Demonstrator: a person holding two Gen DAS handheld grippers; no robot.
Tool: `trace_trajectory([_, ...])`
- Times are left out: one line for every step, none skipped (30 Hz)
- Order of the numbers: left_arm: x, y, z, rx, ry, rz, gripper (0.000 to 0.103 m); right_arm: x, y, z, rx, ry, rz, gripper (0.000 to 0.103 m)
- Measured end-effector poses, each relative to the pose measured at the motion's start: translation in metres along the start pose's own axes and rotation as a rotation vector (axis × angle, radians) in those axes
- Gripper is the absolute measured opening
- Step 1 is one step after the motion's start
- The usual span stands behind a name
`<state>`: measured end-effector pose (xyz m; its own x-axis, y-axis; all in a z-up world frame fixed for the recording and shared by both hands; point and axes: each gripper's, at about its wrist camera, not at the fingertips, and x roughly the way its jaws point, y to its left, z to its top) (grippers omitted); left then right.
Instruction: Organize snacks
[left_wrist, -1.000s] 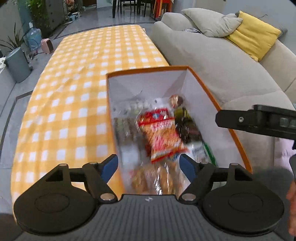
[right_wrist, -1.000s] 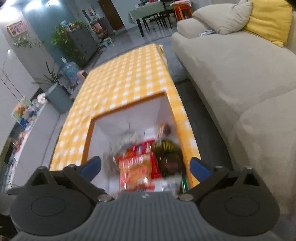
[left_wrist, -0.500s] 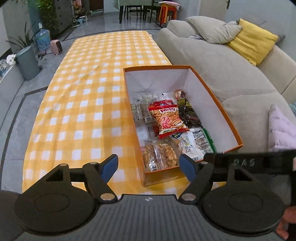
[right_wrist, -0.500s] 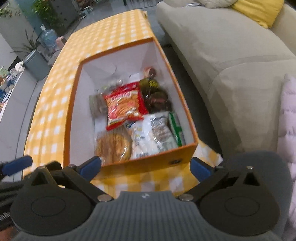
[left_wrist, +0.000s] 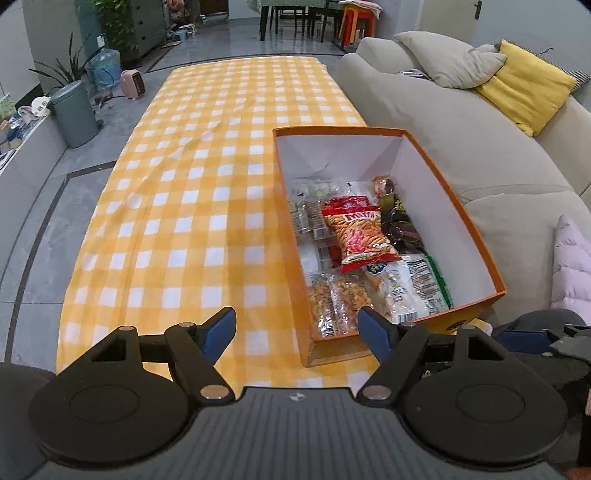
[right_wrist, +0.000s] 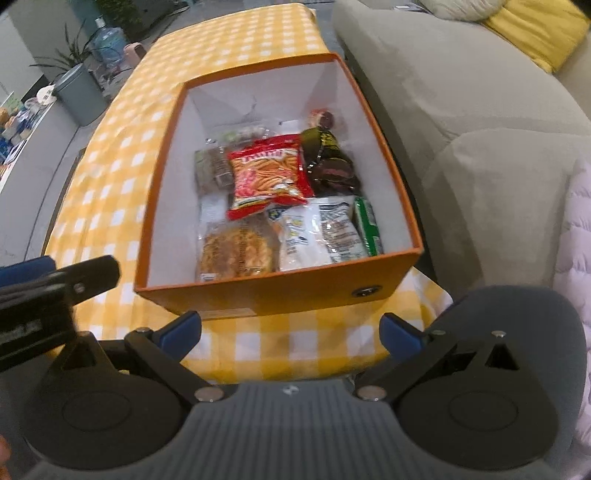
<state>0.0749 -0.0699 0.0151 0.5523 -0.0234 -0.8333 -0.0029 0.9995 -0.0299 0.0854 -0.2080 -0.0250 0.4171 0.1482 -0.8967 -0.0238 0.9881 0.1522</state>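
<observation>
Living-room table under yellow checked cloth, sofa alongside. Orange box sits at the near end, snacks inside, red chip bag on top. I've pulled both grippers back from over it: left gripper and right gripper wide open, empty. Packing looks finished.

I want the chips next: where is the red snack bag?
In both views, the red snack bag lies mid-box in the orange box, atop other packets, left of the dark packet.

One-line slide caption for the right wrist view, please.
Open right gripper poised before an orange box of assorted snacks, red chip bag on top, on a yellow checked tablecloth.
</observation>
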Motion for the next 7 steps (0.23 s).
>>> trace_trajectory([0.0004, 0.0003, -0.0003, -0.001, 0.001, 0.001, 0.088, -0.0004, 0.0024, -0.0004, -0.007, 0.000, 0.007, 0.100])
trace_trajectory([0.0003, 0.0005, -0.0007, 0.001, 0.001, 0.002, 0.088, -0.0009, 0.0042, -0.0007, -0.011, 0.001, 0.012, 0.100])
trace_trajectory([0.0002, 0.0006, -0.0009, 0.004, 0.000, 0.004, 0.088, -0.0008, 0.0060, -0.0011, -0.015, 0.001, 0.015, 0.100])
trace_trajectory([0.0002, 0.0007, -0.0011, 0.004, -0.002, 0.004, 0.088, -0.0005, 0.0075, -0.0013, -0.020, 0.000, 0.016, 0.100])
trace_trajectory([0.0002, 0.0011, -0.0014, 0.005, -0.003, 0.006, 0.088, -0.0001, 0.0093, -0.0014, -0.024, -0.001, 0.017, 0.100])
trace_trajectory([0.0001, 0.0015, -0.0016, 0.005, -0.003, 0.006, 0.088, 0.0000, 0.0105, -0.0016, -0.028, -0.001, 0.019, 0.100])
trace_trajectory([0.0000, 0.0015, -0.0017, 0.007, -0.004, 0.005, 0.088, 0.0001, 0.0116, -0.0019, -0.029, 0.001, 0.019, 0.100])
